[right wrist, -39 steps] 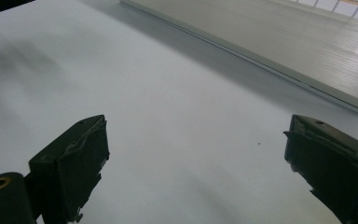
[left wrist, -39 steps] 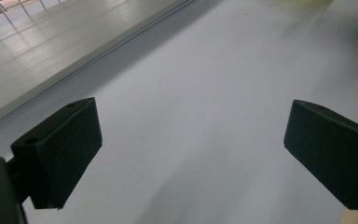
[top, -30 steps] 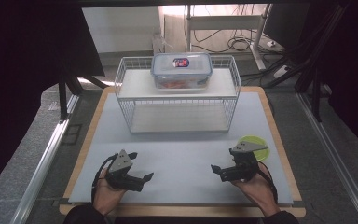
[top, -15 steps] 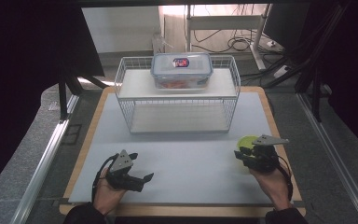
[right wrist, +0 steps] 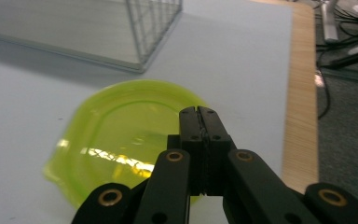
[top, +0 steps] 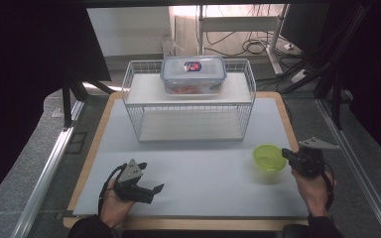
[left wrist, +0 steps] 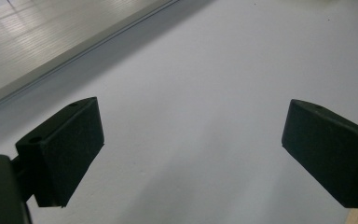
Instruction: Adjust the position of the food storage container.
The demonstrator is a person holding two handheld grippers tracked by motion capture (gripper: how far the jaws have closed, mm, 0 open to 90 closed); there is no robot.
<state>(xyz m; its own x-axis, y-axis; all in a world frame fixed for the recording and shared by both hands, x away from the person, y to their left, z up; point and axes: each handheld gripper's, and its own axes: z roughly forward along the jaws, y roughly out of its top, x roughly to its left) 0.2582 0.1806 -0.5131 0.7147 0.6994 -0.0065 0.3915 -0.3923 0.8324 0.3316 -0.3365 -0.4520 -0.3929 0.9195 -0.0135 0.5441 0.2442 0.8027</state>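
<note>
A translucent lime-green bowl (top: 269, 157) stands on the white mat at the right. In the right gripper view the bowl (right wrist: 121, 130) lies just beneath and beyond the jaws. My right gripper (top: 284, 153) sits at the bowl's right side, pointing left at it. Its jaws have just been closing and now press together with nothing between them (right wrist: 198, 112). My left gripper (top: 151, 177) rests near the front left of the mat, jaws wide apart over bare mat (left wrist: 191, 154).
A white wire rack (top: 188, 106) stands at the back middle, its corner (right wrist: 154, 28) seen beyond the bowl. A clear food box with a blue-rimmed lid (top: 193, 74) sits on the rack's top shelf. The table's wooden edge (top: 290, 129) runs close by on the right.
My right gripper swung from in front of the bowl, across it, to its right side, and its jaws went from open to shut. The bowl and the left gripper stayed put.
</note>
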